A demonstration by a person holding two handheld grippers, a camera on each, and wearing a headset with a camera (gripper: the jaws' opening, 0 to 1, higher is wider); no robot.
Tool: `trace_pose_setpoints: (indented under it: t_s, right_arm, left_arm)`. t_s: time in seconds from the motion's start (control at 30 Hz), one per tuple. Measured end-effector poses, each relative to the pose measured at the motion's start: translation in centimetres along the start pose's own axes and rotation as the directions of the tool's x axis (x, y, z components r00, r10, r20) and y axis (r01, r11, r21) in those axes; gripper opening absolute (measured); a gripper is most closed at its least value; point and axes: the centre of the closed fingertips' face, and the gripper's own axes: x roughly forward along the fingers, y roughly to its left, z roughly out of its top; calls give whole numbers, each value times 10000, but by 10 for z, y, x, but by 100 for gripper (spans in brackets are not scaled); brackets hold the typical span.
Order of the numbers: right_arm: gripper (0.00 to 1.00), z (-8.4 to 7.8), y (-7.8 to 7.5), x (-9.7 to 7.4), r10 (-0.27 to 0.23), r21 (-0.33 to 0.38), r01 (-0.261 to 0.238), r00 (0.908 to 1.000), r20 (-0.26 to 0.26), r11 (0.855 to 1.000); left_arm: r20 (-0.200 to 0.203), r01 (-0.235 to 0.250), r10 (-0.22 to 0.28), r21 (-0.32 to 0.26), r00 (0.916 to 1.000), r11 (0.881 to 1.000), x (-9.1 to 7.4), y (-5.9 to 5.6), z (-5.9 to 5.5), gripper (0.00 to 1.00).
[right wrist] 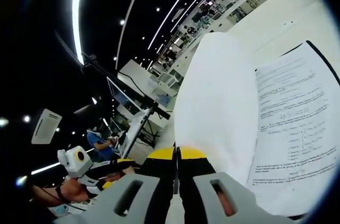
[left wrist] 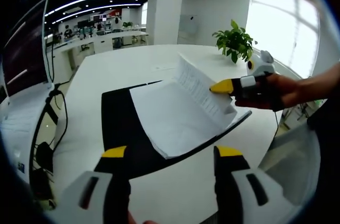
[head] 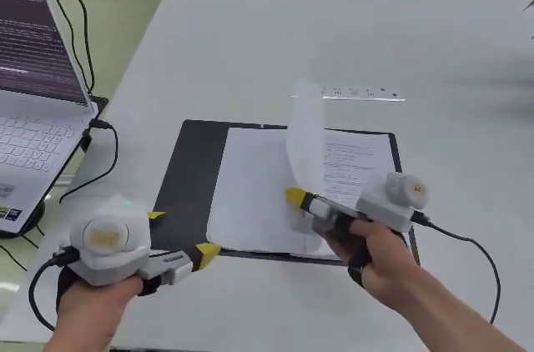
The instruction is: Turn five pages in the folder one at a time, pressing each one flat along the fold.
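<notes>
Nearest you, your left tongs (head: 182, 233) hover spread and empty just off the near left corner of the folder (head: 190, 177), touching nothing. A little farther in, your right tongs (head: 296, 198) are pressed together on the lower edge of one page (head: 305, 139), which stands roughly upright above the fold, halfway through its turn. The folder lies open on the white worktop (head: 250, 43), with a blank-faced sheet (head: 250, 189) flat on the left half and printed pages (head: 359, 160) on the right. This page has not yet been laid down or pressed along the fold. You cannot count how many pages already lie on the left, so the tally towards five is unclear. Off to the far left sits an open laptop (head: 33, 110).
</notes>
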Motion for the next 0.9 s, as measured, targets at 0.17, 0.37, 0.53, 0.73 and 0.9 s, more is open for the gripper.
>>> trace_pose_setpoints:
  t_s: [0.17, 0.37, 0.53, 0.73, 0.9]
  right_arm:
    - [0, -9, 6, 12, -3, 151, 6, 9998, -196, 9999]
    - [0, -16, 12, 23, 37, 272, -28, 9994, -348, 9996]
    - [0, -21, 17, 36, 90, 352, -73, 9988, -476, 9994]
    - [0, -31, 25, 50, 240, 502, -204, 9971, -721, 9985]
    - [0, -41, 27, 63, 269, 644, -208, 9952, -944, 9977]
  left_arm:
    - [70, -30, 29, 97, 10000, 9999, -3, -1, 3, 64]
    - [103, 87, -88, 81, 9999, 9999, -2, -4, 3, 64]
    - [195, 140, -139, -46, 9997, 9999, -2, -7, 3, 64]
    - [106, 184, -183, -82, 9998, 9998, -4, -3, -3, 64]
    - [142, 108, -104, -297, 9998, 9995, -8, 2, -6, 63]
